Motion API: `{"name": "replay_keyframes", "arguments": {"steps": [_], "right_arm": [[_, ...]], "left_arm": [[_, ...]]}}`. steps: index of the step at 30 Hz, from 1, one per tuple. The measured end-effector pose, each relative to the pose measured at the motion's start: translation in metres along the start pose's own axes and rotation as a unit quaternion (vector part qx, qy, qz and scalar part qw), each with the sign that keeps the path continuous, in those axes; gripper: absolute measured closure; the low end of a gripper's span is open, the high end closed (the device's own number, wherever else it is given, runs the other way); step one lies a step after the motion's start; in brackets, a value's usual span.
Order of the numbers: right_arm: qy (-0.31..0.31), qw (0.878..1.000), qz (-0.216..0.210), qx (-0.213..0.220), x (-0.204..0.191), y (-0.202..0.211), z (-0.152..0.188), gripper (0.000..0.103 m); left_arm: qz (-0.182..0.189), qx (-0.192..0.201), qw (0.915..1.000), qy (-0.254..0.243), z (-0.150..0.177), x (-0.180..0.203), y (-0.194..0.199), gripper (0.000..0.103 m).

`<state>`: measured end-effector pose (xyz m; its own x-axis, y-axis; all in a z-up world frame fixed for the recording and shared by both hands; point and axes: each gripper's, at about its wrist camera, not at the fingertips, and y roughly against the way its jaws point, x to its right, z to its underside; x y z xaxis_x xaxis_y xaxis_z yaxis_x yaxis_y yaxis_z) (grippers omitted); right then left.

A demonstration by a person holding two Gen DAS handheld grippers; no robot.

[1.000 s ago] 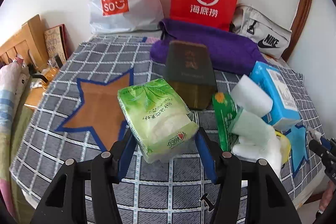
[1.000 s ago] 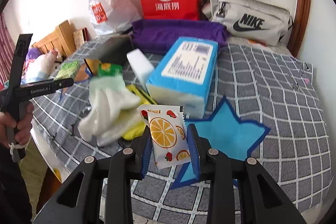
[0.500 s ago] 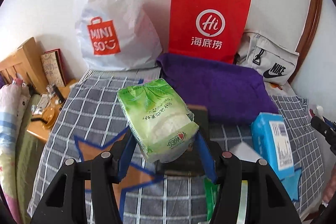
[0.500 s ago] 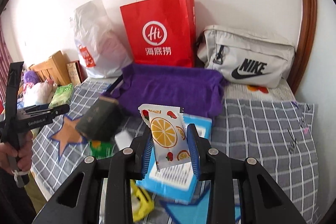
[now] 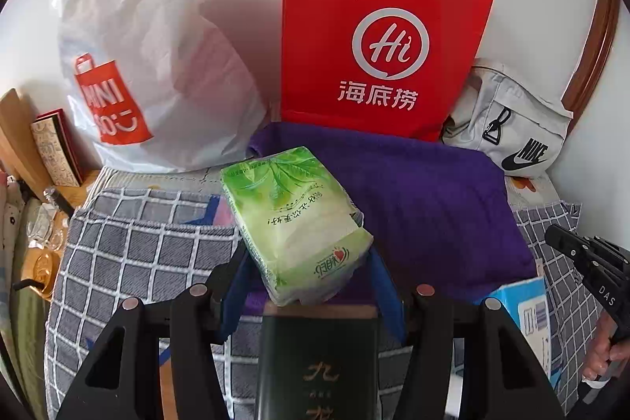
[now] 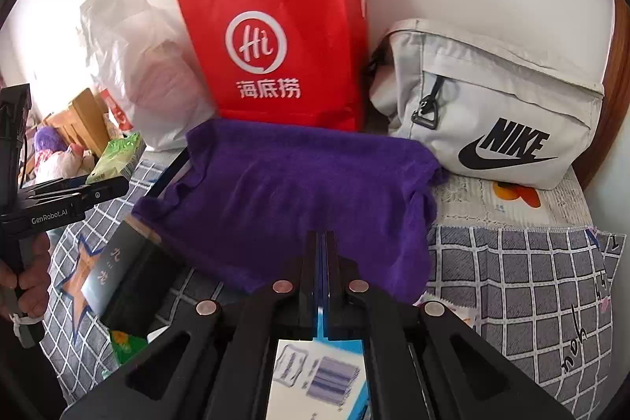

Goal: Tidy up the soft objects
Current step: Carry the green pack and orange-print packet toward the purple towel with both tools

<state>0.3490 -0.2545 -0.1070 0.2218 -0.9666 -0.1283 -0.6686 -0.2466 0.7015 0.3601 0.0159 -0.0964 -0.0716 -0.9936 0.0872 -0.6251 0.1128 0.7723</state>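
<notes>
Your left gripper (image 5: pixel 307 270) tilts down over grey checked bedspread (image 5: pixel 130 254), blue pads clamped on green plastic tissue pack (image 5: pixel 293 223), lifted, purple folded towel (image 5: pixel 425 199) at 1 o'clock beyond. Your right gripper (image 6: pixel 323 250), angled down over same towel, has just snapped closed, fingers pressed together, nothing between. Red paper bag (image 6: pixel 275 38) at 12 o'clock.

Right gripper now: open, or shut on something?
Shut, holding nothing. The right gripper has just been closing: its blue pads meet with no gap above the purple towel, and no packet shows between them.
</notes>
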Motion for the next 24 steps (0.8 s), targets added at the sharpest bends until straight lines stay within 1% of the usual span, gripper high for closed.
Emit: {"name": "replay_keyframes", "arguments": {"steps": [1, 3, 5, 6, 7, 8, 10, 11, 13, 16, 17, 20, 24], "right_arm": [[-0.002, 1.0, -0.002, 0.003, 0.005, 0.0, -0.002, 0.102], [-0.001, 1.0, 0.01, 0.004, 0.011, 0.001, -0.004, 0.101], [-0.002, 1.0, 0.026, 0.008, 0.022, 0.009, -0.001, 0.1], [-0.002, 1.0, 0.029, 0.009, 0.028, 0.015, 0.002, 0.097], [-0.003, 0.999, 0.031, 0.007, 0.033, 0.019, 0.006, 0.086], [-0.008, 0.999, 0.037, 0.008, 0.04, 0.025, 0.011, 0.068], [-0.005, 0.999, 0.048, 0.005, 0.051, 0.032, 0.024, 0.047], [0.0, 0.998, 0.056, 0.003, 0.056, 0.034, 0.031, 0.047], [-0.001, 0.997, 0.071, -0.015, 0.066, 0.032, 0.045, 0.046], [-0.029, 0.997, 0.054, -0.047, 0.082, 0.018, 0.061, 0.046], [-0.03, 0.997, 0.052, -0.055, 0.085, 0.012, 0.065, 0.046], [-0.012, 0.995, 0.067, -0.069, 0.089, -0.004, 0.074, 0.046], [-0.014, 0.995, 0.052, -0.085, 0.093, -0.024, 0.076, 0.046]], "left_arm": [[0.001, 0.0, 1.0, -0.002, -0.003, 0.002, -0.004, 0.048], [0.0, -0.003, 1.0, -0.006, -0.005, 0.005, -0.01, 0.048], [0.005, -0.007, 1.0, -0.004, -0.006, 0.005, -0.014, 0.048], [0.009, -0.008, 0.9999, -0.003, -0.005, 0.004, -0.015, 0.048], [0.011, -0.008, 0.9999, -0.003, -0.005, 0.005, -0.015, 0.048], [0.012, -0.008, 0.9999, -0.002, -0.005, 0.004, -0.016, 0.048], [0.01, -0.008, 0.9999, -0.003, -0.004, 0.005, -0.017, 0.048], [0.01, -0.008, 0.9999, -0.003, -0.004, 0.005, -0.017, 0.048], [0.007, -0.011, 0.9999, -0.004, -0.003, 0.007, -0.019, 0.048], [0.006, -0.013, 0.9999, -0.003, -0.002, 0.008, -0.021, 0.048], [0.005, -0.015, 0.9999, -0.005, -0.002, 0.009, -0.021, 0.048], [-0.002, -0.018, 0.9998, -0.008, 0.0, 0.01, -0.022, 0.048], [-0.004, -0.02, 0.9998, -0.006, -0.001, 0.008, -0.021, 0.047]]}}
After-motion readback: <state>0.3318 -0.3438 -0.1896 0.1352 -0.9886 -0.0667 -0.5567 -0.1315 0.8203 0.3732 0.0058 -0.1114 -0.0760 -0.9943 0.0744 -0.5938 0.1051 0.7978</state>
